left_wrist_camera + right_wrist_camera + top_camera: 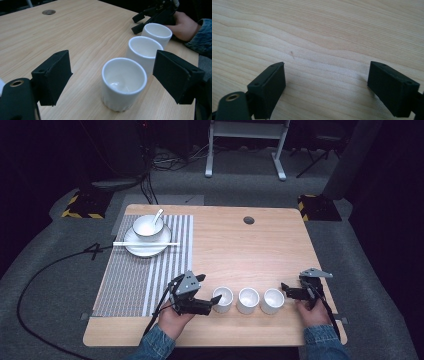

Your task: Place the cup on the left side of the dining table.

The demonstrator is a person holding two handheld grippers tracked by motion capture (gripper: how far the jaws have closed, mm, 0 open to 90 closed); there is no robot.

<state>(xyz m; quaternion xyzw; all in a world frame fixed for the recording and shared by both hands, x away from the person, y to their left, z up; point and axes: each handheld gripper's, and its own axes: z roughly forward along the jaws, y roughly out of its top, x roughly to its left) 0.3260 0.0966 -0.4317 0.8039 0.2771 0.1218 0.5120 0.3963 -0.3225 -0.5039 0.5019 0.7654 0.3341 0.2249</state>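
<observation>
Three white cups stand in a row near the table's front edge: the left cup, the middle cup and the right cup. My left gripper is open, with its jaws wide apart on either side of the left cup and not touching it. Beyond it stand the middle cup and the right cup. My right gripper is open just right of the right cup, jaws pointing at it. In its own view the right gripper hangs over bare wood.
A striped placemat covers the table's left part. At its far end a plate holds a white bowl with a spoon, and chopsticks lie across it. A round cable hole is at the far middle.
</observation>
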